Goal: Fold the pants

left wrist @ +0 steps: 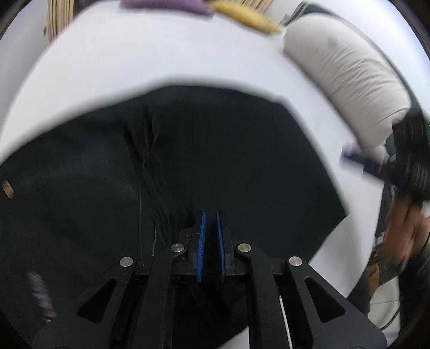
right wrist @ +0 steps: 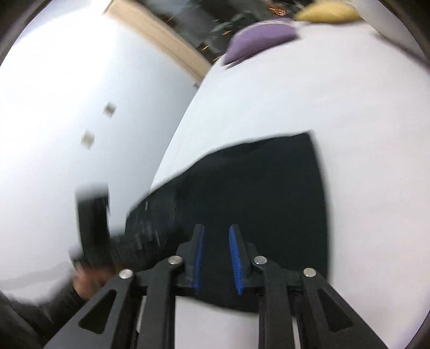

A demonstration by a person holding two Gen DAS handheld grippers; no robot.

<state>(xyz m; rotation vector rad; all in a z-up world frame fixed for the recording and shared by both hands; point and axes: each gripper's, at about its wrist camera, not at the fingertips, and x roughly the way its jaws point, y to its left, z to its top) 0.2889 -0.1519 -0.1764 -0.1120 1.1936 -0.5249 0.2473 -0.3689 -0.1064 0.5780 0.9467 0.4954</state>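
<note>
Black pants [left wrist: 188, 166] lie folded into a flat block on a white surface [left wrist: 161, 53]. They also show in the right wrist view [right wrist: 255, 188]. My left gripper [left wrist: 211, 213] hovers over the pants' near part, its blue-padded jaws slightly apart with nothing between them. My right gripper [right wrist: 216, 228] is above the pants' near edge, jaws open and empty. The other gripper [right wrist: 92, 222] and the hand holding it show blurred at the left of the right wrist view. Both views are motion-blurred.
A purple cushion [right wrist: 258, 40] and a yellow one [right wrist: 326, 12] lie at the surface's far end. A white rolled bolster [left wrist: 346, 72] lies along the right side. A white wall with two small plates [right wrist: 87, 138] stands to the left.
</note>
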